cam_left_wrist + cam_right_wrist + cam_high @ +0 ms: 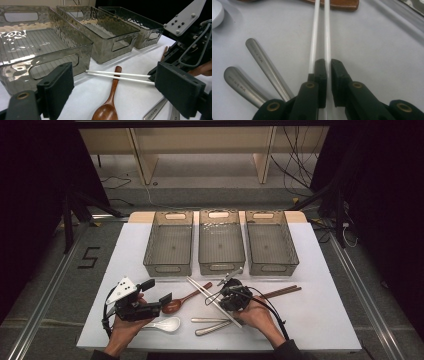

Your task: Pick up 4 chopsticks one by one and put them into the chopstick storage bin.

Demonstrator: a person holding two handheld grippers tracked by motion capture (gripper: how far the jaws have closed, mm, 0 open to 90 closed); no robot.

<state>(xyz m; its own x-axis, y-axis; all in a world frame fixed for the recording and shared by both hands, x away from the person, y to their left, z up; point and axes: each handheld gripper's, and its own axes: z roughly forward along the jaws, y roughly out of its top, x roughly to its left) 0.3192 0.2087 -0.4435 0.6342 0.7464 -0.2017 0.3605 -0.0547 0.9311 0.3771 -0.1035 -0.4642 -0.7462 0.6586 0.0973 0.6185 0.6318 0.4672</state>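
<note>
The white chopsticks (pixel 320 30) lie on the white table (pixel 330 320), crossing a brown wooden spoon (pixel 110 100). The right gripper (pixel 328 65) is clamped on one of them. The left gripper (pixel 156 292) is wide apart, holding nothing. Three see-through bins (pixel 221 247) stand behind. The room is dark.
</note>
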